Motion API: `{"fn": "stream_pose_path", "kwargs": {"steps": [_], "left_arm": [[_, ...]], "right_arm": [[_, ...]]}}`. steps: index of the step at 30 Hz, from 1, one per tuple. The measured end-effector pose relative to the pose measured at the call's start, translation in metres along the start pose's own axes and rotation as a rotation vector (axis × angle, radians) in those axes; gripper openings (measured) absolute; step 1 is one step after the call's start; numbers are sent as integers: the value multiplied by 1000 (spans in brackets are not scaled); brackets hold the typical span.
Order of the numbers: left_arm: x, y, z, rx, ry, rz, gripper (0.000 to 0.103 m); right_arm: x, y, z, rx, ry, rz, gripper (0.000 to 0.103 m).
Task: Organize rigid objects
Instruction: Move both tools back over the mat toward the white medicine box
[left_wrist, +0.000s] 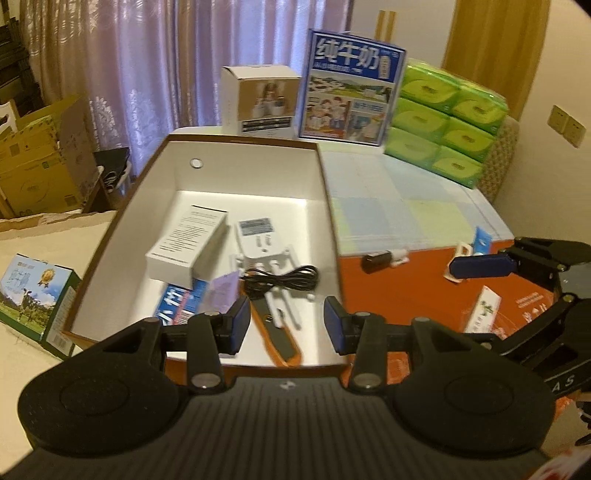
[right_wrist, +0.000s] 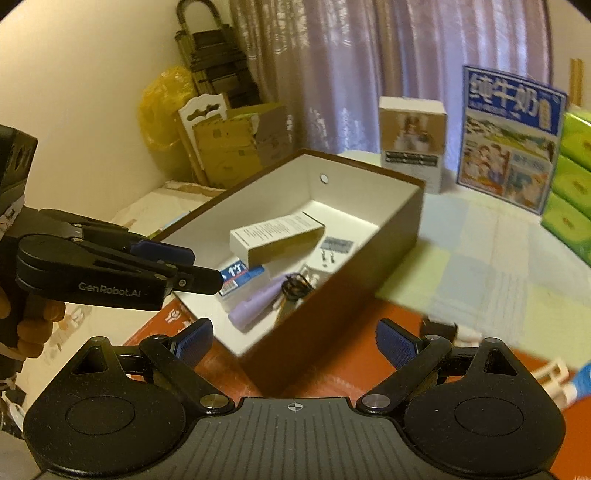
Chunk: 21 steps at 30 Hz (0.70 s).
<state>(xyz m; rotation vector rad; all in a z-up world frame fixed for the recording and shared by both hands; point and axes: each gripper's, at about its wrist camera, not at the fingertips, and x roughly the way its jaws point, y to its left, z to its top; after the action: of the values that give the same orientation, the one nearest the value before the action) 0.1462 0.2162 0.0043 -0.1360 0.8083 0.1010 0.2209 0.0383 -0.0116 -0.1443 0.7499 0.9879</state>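
Clearly biggest is the open brown box with white inner walls, sitting on an orange surface beside a pale checked tabletop. Inside it lie a long white carton, a white plug adapter, a blue-and-white pack, a lilac tube, an orange-handled tool and a coiled black cable. Behind the box stand a blue milk carton, green tissue packs and a small white box. The left gripper hangs released over the box's near end, jaws apart and holding nothing. The right gripper is likewise spread and empty, near the box's corner. Outside on the orange surface lie a small dark clip and a blue-and-white tube.
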Motion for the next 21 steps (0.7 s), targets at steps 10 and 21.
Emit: {"fn": "stream_pose_path", "kwargs": {"steps": [10,21], "left_arm": [[3,-54,-12,64,29,-87,39],[28,-114,-16,131,80,-147,39]], "right_arm": [[-41,-31,-38,111,25,-60,92],[-77,-77,-66,214,33,-159,92]]}}
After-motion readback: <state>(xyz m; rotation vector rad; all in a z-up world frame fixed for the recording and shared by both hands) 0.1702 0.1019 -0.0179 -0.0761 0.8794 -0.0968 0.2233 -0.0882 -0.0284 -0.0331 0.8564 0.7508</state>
